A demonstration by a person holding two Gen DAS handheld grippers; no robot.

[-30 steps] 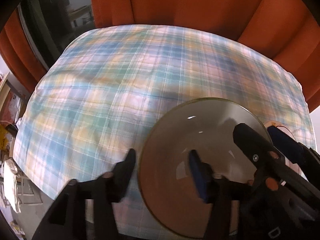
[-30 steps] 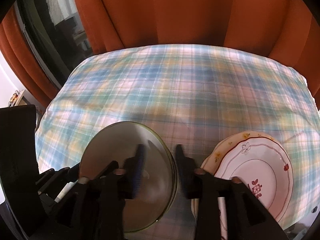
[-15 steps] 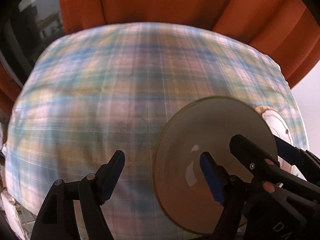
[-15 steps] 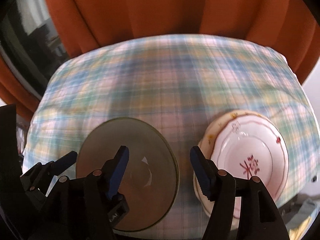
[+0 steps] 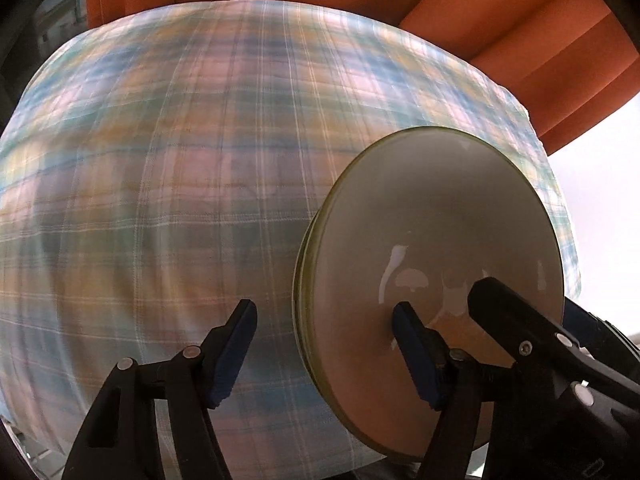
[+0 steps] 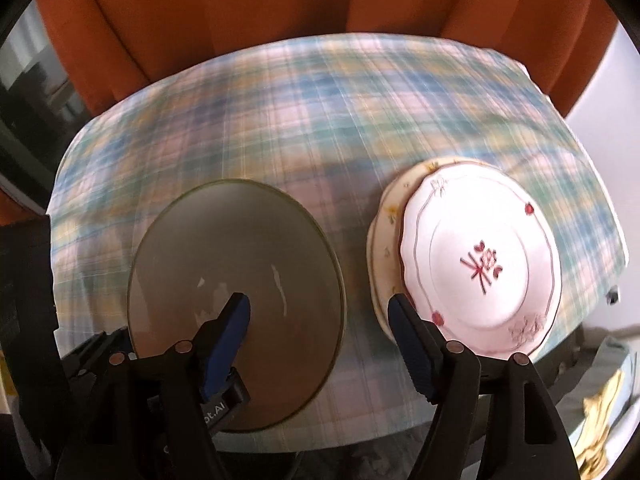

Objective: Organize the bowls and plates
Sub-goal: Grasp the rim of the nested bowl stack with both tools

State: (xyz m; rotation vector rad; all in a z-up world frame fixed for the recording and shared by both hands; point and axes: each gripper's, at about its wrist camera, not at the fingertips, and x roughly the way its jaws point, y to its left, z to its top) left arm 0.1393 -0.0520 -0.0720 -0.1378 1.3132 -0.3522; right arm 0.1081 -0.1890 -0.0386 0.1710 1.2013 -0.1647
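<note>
A grey-green plate (image 5: pixel 432 216) lies on top of a second one like it, on the plaid tablecloth (image 5: pixel 180 160). Its left rim sits between the jaws of my left gripper (image 5: pixel 324 306); the pads are clear of it and the jaws are closing. One of the right gripper's fingers (image 5: pixel 516 320) hangs over the plate's right side. My right gripper (image 6: pixel 318 299) straddles the grey-green plate's (image 6: pixel 236 248) right rim without pressing on it, and its jaws are opening. To the right, a white plate with red flowers (image 6: pixel 480 264) rests on a cream plate (image 6: pixel 386 232).
Orange curtains (image 6: pixel 280 8) hang behind the table. The cloth's near edge (image 6: pixel 360 428) drops off just below the plates. A dark window (image 6: pixel 24 92) is at the left, and yellowish clutter (image 6: pixel 600 400) lies below the table at the lower right.
Both grippers' jaws stand wider apart than a second ago, when they were close around the grey-green plate's rims. Both cameras have tipped further down, and the plates look larger.
</note>
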